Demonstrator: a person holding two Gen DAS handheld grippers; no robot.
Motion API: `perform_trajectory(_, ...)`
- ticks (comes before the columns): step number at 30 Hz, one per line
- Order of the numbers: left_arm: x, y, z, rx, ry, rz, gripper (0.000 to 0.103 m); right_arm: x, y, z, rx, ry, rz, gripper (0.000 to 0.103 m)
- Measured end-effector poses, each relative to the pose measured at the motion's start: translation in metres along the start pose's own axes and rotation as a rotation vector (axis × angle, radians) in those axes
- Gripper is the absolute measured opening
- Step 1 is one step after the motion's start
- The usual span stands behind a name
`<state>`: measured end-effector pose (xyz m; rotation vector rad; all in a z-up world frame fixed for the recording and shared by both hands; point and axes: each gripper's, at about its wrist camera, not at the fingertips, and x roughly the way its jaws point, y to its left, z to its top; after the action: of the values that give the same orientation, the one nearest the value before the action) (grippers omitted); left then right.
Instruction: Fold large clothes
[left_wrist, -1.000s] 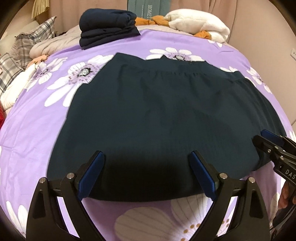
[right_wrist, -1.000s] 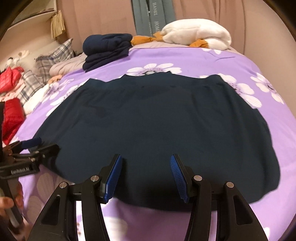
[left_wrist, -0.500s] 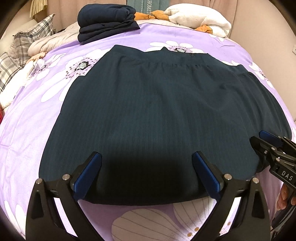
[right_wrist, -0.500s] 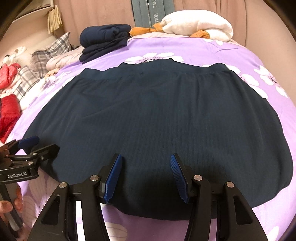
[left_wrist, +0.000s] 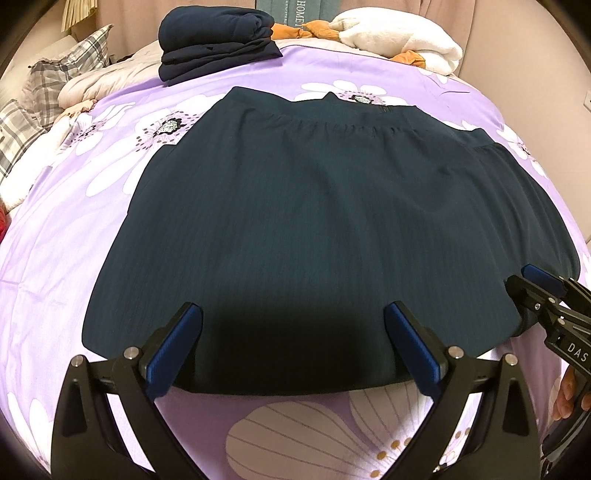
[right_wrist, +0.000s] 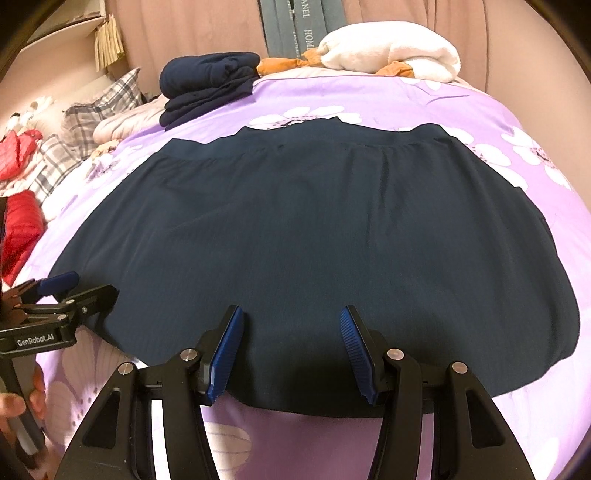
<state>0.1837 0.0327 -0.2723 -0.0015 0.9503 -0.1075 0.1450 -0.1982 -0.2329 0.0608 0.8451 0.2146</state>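
Two grippers are hovering over the near edge of the bed (left_wrist: 55, 229), and both are standing with jaws spread apart, holding nothing. A dark teal skirt (left_wrist: 325, 229) is lying flat across the middle of the purple flowered bedspread, its gathered waistband pointing toward the far edge and its wide hem curving along the near edge. The left gripper (left_wrist: 293, 347) is sitting above the hem toward the skirt's left side, its blue pads parted widely (fabric is showing between them, untouched). The right gripper (right_wrist: 291, 347) is doing the same toward the skirt's right side, with a narrower gap. Each gripper is showing at the margin of the other's view, just beside the hem. At the far edge of the bed, a folded navy stack (left_wrist: 214, 40) is resting near the left corner, and a white plush bundle (left_wrist: 399, 40) is lying to its right.
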Motion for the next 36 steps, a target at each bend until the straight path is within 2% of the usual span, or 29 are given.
perform_trajectory(36, -0.005, 0.014, -0.008, -0.001, 0.002, 0.007, 0.103, -0.009, -0.01, -0.007, 0.042, -0.013, -0.005, 0.054)
